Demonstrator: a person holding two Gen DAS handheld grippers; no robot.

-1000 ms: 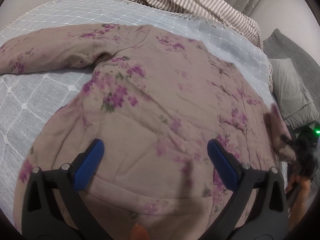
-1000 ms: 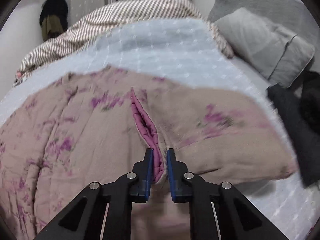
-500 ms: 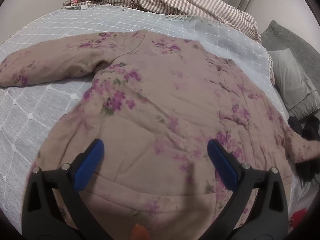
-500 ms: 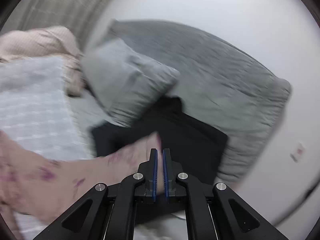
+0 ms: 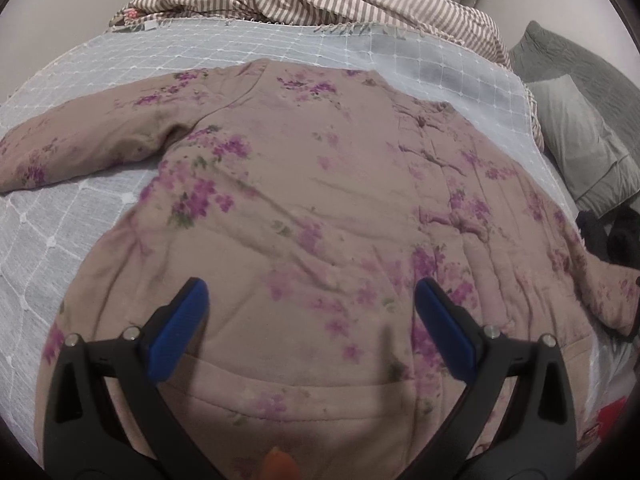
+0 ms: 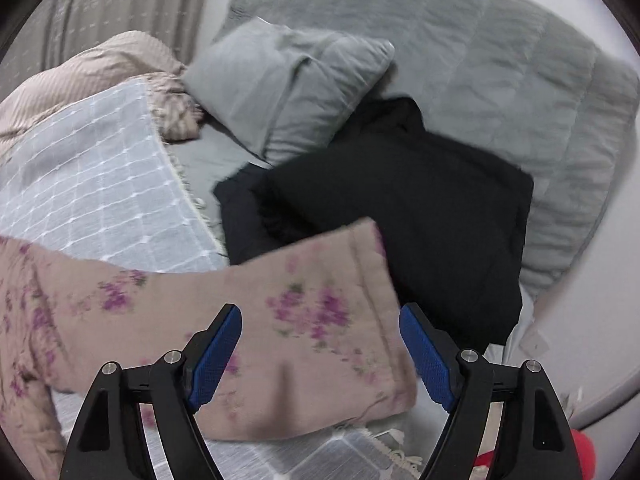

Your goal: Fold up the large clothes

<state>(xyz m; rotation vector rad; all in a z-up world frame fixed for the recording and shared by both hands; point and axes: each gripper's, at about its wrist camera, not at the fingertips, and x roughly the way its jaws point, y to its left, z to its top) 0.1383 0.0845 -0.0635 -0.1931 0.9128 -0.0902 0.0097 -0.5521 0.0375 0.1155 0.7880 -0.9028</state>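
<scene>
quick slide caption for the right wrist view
Open right tool above the floral jacket's sleeve, laid out toward a black garment.

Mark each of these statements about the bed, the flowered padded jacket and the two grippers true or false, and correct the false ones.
1. The pinkish-brown flowered padded jacket lies spread on the pale blue checked bedspread. True.
2. The right gripper is clamped on the jacket's sleeve. False: its jaws have just been opening and stand apart, over the sleeve.
3. The left gripper is open above the jacket. True.
4. The folded black garment is white. False: black.
5. The grey pillow lies on the jacket. False: beyond the bedspread.
</scene>
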